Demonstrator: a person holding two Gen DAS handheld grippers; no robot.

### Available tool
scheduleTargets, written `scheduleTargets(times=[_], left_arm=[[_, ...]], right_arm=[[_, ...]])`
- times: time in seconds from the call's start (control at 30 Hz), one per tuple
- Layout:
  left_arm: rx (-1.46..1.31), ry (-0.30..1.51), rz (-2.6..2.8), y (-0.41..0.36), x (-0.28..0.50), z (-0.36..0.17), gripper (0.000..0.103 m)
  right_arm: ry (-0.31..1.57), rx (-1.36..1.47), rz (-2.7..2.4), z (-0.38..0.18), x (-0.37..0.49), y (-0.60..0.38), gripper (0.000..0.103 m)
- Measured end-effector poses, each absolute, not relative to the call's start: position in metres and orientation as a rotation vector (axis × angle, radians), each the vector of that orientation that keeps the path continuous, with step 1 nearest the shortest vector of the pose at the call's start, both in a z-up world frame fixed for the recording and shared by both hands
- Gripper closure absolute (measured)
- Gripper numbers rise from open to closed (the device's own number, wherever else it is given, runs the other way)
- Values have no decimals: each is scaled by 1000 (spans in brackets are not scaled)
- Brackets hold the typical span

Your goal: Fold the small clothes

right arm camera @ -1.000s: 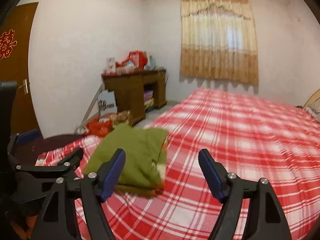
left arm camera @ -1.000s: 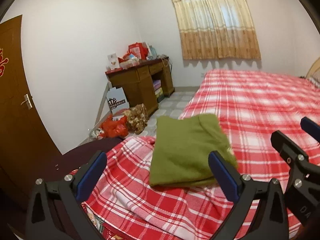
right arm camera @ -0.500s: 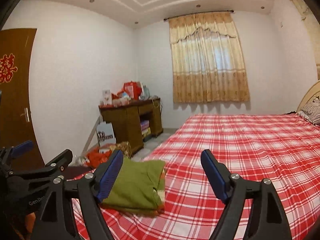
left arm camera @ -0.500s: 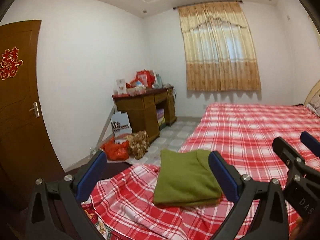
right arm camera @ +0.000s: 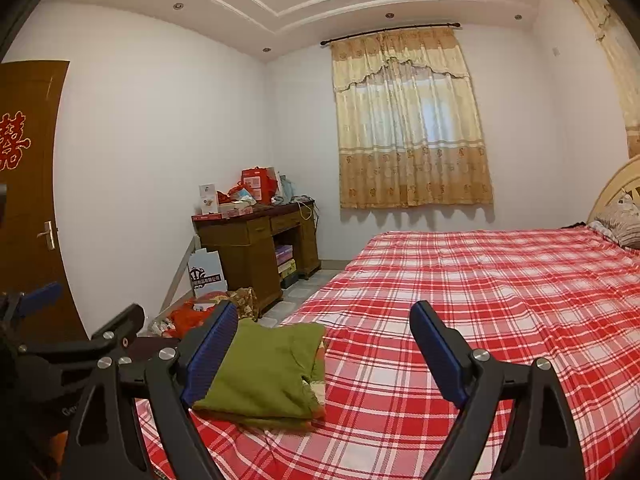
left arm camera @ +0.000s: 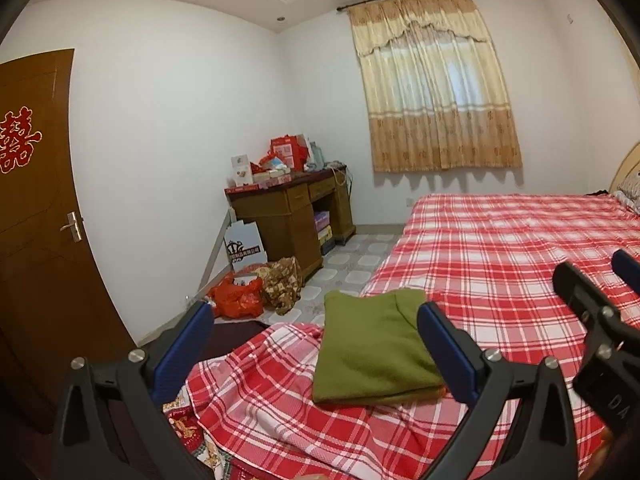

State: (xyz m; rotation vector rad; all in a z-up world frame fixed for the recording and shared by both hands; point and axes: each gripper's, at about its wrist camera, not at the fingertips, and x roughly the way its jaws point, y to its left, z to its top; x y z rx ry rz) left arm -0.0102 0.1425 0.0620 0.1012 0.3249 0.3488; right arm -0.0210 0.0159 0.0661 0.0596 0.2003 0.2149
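Folded green garment [left arm camera: 372, 348] lies near the corner of the bed [left arm camera: 500, 248], on the red plaid sheet. In the left wrist view its right edge is hidden behind a blue pad of the left gripper [left arm camera: 312, 344]; in the right wrist view its left edge sits behind a pad of the right gripper [right arm camera: 320, 356]. An orange layer peeks out under the green at the fold, too small to ID. Both sets of jaws stand spread wide w/ nothing between the pads; the right jaws have just been opening. Pillow [right arm camera: 620, 220] and headboard are cut off at the frame edge. Wooden desk [left arm camera: 288, 216] carries red boxes and cartons, labels unreadable; books or boxes in its open shelf, can't tell which. Orange plastic bag [left arm camera: 236, 300] on the floor, contents unclear. White paper bag [left arm camera: 244, 246] leans by the desk.
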Motion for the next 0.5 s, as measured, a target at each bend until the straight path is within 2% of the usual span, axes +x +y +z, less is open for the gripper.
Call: scheduleTargets(times=[0.5], left_arm=[[94, 365, 352, 143, -8, 58, 0]], right_arm=[[233, 83, 211, 58, -14, 13, 15]])
